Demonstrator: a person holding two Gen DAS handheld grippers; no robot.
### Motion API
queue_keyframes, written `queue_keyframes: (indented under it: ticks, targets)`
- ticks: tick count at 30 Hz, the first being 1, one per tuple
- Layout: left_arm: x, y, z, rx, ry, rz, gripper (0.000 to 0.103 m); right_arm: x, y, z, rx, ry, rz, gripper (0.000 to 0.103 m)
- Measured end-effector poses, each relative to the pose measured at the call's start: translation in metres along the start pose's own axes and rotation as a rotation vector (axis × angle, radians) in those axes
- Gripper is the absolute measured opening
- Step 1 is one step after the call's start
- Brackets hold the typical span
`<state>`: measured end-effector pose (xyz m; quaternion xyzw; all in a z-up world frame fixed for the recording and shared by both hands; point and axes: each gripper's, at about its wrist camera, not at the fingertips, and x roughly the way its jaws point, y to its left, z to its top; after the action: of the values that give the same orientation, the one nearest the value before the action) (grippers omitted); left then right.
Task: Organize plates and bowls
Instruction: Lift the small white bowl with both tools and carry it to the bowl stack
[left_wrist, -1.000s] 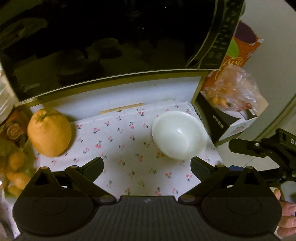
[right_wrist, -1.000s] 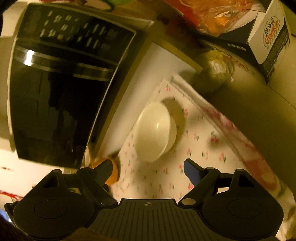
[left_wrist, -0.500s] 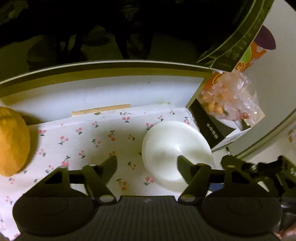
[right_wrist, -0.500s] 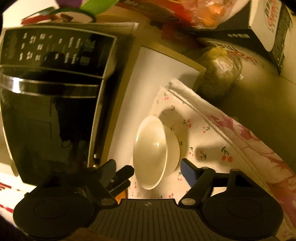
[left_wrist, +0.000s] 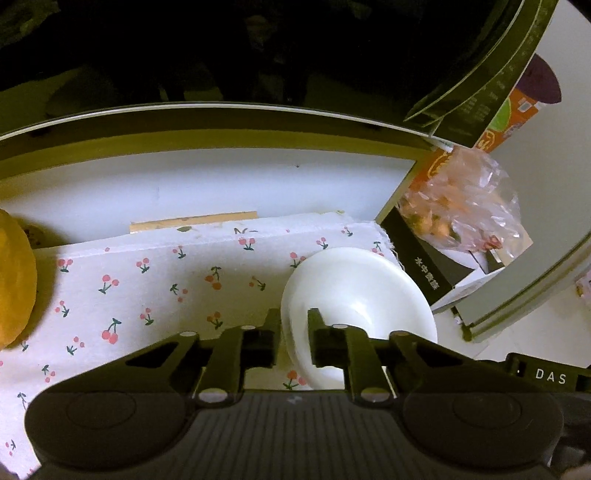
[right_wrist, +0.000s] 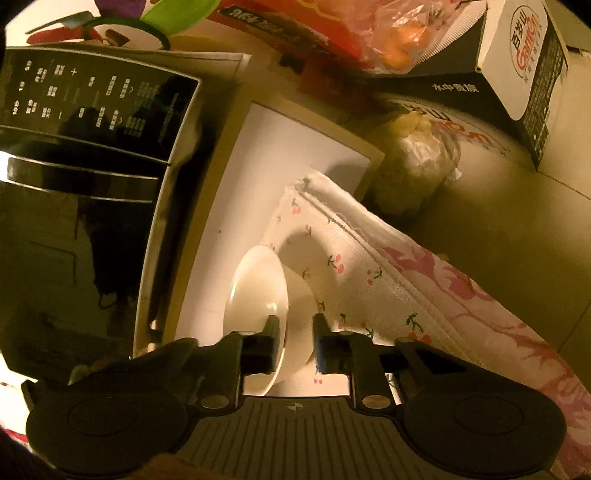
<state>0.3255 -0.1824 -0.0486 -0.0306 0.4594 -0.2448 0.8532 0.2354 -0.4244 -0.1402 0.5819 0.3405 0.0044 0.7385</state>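
A white bowl (left_wrist: 354, 288) sits on the cherry-print cloth (left_wrist: 147, 288) in front of a dark oven. My left gripper (left_wrist: 293, 325) is closing tight on the bowl's near rim, one finger inside and one outside, pads pressing on it. In the right wrist view the same bowl (right_wrist: 258, 288) is pinched by my right gripper (right_wrist: 295, 328), its jaws closing on the wall with one finger inside the bowl. Part of the right gripper's body (left_wrist: 546, 376) shows at the lower right of the left wrist view.
A large orange fruit (left_wrist: 14, 280) lies on the cloth at the left. The black oven (right_wrist: 85, 184) stands close behind the bowl. A dark box (left_wrist: 424, 258) with a bag of small fruit (left_wrist: 461, 203) flanks it. A plastic-wrapped bundle (right_wrist: 413, 162) sits beyond the cloth.
Both grippers dropped toward the bowl and their jaws went from wide apart to clamped on its rim. The bowl now fills more of each view.
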Motion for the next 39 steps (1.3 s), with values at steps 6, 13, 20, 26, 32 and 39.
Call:
queue_keyframes:
  ticks: [6,13,20,26,32,39]
  targets:
    - [-0.004,-0.002,-0.001,0.014,-0.008,0.007,0.009,-0.002,0.002,-0.002,-0.008,-0.014,-0.009,0.010]
    - [-0.013,-0.009,-0.004,0.022,-0.011,0.030,0.008,-0.010,0.005,-0.003,-0.002,-0.014,0.001,0.010]
    - [-0.036,-0.013,-0.014,0.033,-0.012,0.058,0.008,-0.020,0.009,-0.010,0.016,0.007,0.021,0.010]
    - [-0.058,-0.012,-0.021,0.014,-0.021,0.062,0.008,-0.033,0.021,-0.019,-0.006,0.039,0.016,0.011]
    - [-0.086,-0.018,-0.027,0.021,-0.040,0.062,0.008,-0.057,0.042,-0.031,-0.039,0.045,0.005,0.011]
    - [-0.126,-0.022,-0.040,0.009,-0.062,0.051,0.008,-0.091,0.064,-0.050,-0.062,0.042,0.010,0.011]
